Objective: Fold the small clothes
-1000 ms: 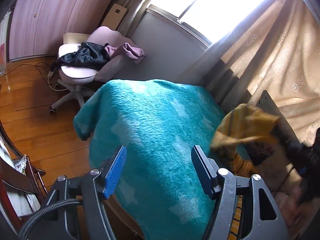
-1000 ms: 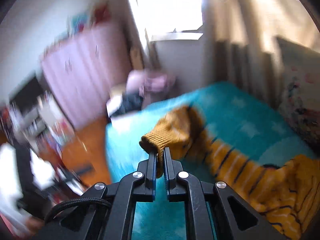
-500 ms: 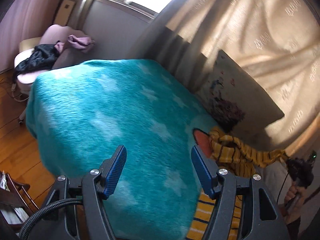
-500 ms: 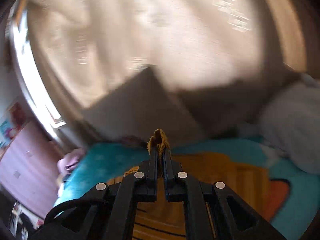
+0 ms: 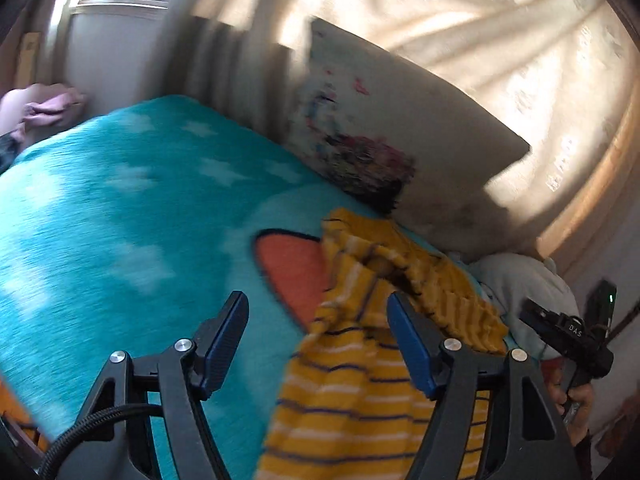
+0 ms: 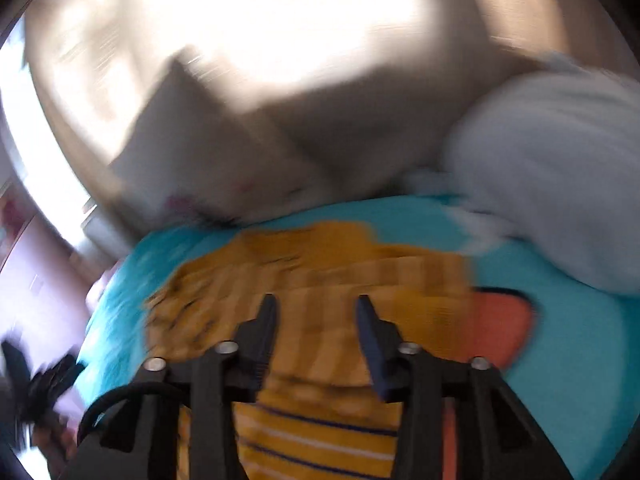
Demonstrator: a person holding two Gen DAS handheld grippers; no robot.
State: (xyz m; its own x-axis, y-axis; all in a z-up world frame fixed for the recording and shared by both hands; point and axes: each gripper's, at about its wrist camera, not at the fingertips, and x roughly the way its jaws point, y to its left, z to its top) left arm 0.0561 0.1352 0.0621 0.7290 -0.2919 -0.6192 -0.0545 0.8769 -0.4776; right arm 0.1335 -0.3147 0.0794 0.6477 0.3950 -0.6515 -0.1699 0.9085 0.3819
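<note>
The right tool had just been opening and its jaws stood apart, with nothing pinched between them; the left tool was also released and empty. Under both lay the yellow striped sweater, bunched on the teal blanket of the bed, near the pillow. I judged the next step needed a flat spread first, then a grip on one hem edge only.

The left gripper is hanging with its jaws apart above a teal blanket, where a yellow striped sweater is lying bunched near a pillow leaning against the curtain.
</note>
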